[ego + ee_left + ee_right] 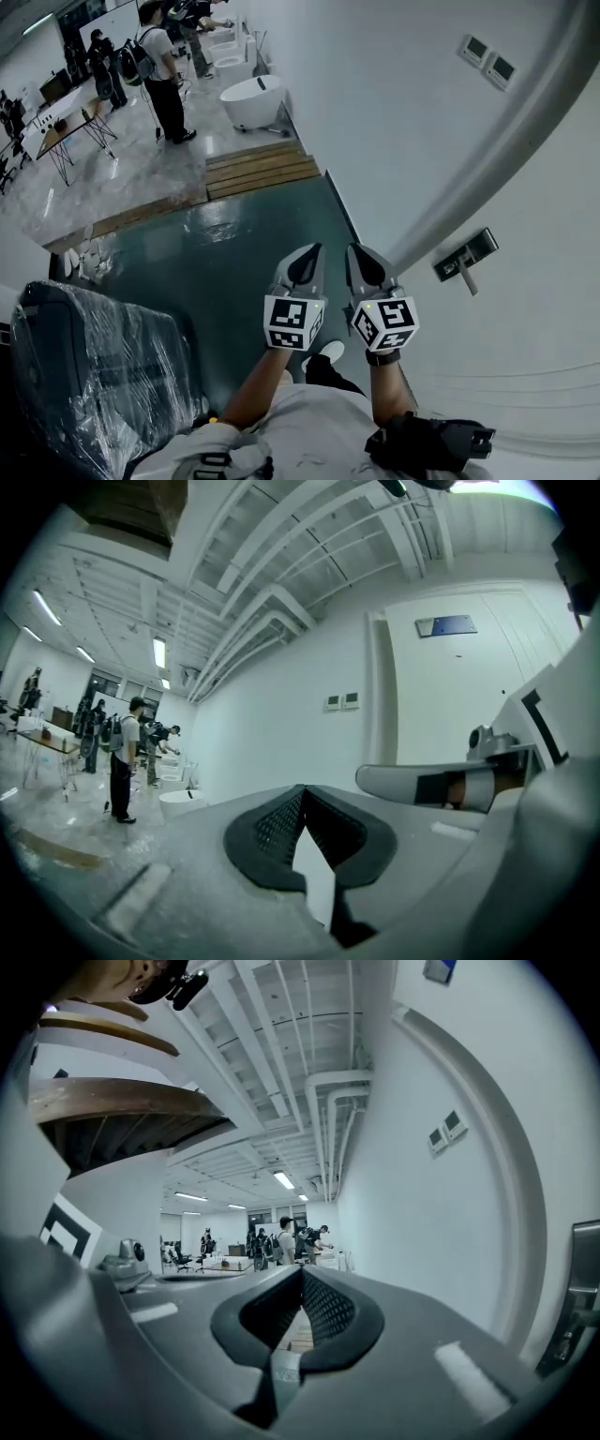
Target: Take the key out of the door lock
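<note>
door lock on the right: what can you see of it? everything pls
The door lock is a dark, metal-looking rectangular plate fixed flat on the white door, with a paler slim lever sticking out from it. The right gripper view catches only its grey edge at the frame's right border. No key can be made out at this size. Nothing touches it; the right tool, the nearer one, is apart from it.

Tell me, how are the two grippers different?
The right gripper is nearer the door handle; the left gripper is farther from it, nearer the plastic-wrapped thing. The wrist behind the right gripper wears a dark band; the arm behind the left gripper is bare. Both are shut, hold nothing and carry a marker cube.
</note>
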